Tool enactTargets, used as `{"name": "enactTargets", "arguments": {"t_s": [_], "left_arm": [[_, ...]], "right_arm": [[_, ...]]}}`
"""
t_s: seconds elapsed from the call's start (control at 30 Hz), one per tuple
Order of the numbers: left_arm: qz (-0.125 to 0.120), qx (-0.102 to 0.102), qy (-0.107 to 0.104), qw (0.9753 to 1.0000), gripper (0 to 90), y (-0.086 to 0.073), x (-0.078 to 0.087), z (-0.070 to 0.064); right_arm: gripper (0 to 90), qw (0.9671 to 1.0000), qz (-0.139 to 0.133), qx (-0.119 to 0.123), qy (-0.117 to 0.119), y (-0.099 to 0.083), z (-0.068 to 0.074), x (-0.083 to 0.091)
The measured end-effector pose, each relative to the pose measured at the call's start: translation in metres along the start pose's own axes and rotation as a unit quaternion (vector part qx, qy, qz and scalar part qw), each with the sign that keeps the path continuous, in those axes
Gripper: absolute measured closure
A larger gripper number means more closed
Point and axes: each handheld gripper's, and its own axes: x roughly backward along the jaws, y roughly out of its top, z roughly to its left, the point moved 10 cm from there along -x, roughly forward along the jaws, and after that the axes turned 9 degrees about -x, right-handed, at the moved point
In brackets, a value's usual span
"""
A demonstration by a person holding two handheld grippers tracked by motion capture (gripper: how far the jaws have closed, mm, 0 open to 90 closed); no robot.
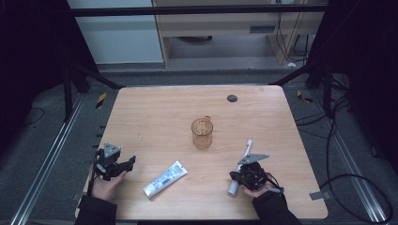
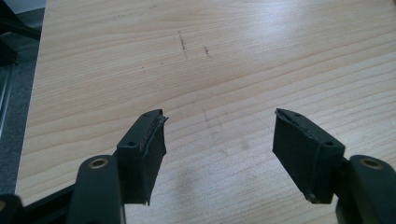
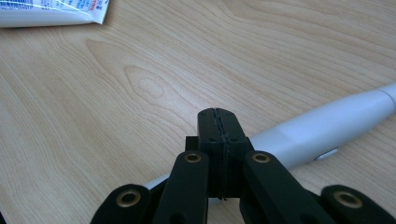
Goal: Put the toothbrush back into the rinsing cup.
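While the left tongs (image 2: 218, 140) gape over bare tabletop (image 2: 233, 60), the right tongs (image 3: 218, 122), pressed together, hover directly over the electric toothbrush (image 3: 322, 128) lying crosswise beneath

Black gripper (image 2: 219, 140), seemingly dark sleeves (image 1: 96, 212)

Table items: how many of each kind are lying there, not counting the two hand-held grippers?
Clear cup: 1
Toothpaste tube: 1
Electric toothbrush: 1
Total: 3
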Motion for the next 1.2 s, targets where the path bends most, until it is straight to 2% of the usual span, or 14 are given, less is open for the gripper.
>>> {"name": "enactTargets", "arguments": {"t_s": [0.8, 0.93, 1.07, 1.13, 1.2], "left_arm": [[0.0, 0.0, 0.0, 1.0, 33.3, 0.0, 0.0, 0.0], [0.001, 0.0, 0.0, 1.0, 33.3, 0.0, 0.0, 0.0], [0.001, 0.0, 0.0, 1.0, 33.3, 0.0, 0.0, 0.0], [0.001, 0.0, -0.001, 1.0, 33.3, 0.0, 0.0, 0.0], [0.001, 0.0, -0.001, 1.0, 33.3, 0.0, 0.0, 0.0]], "right_arm": [[90.0, 0.9999, 0.007, -0.009, -0.006, -0.013, -0.009, 0.01], [90.0, 1.0, -0.003, -0.006, -0.007, -0.01, -0.009, 0.013], [90.0, 0.9989, -0.036, -0.01, -0.029, 0.001, -0.017, 0.026], [90.0, 0.9974, -0.043, -0.019, -0.055, 0.002, -0.03, 0.034], [90.0, 0.9963, -0.04, -0.026, -0.071, -0.001, -0.04, 0.037]]}}
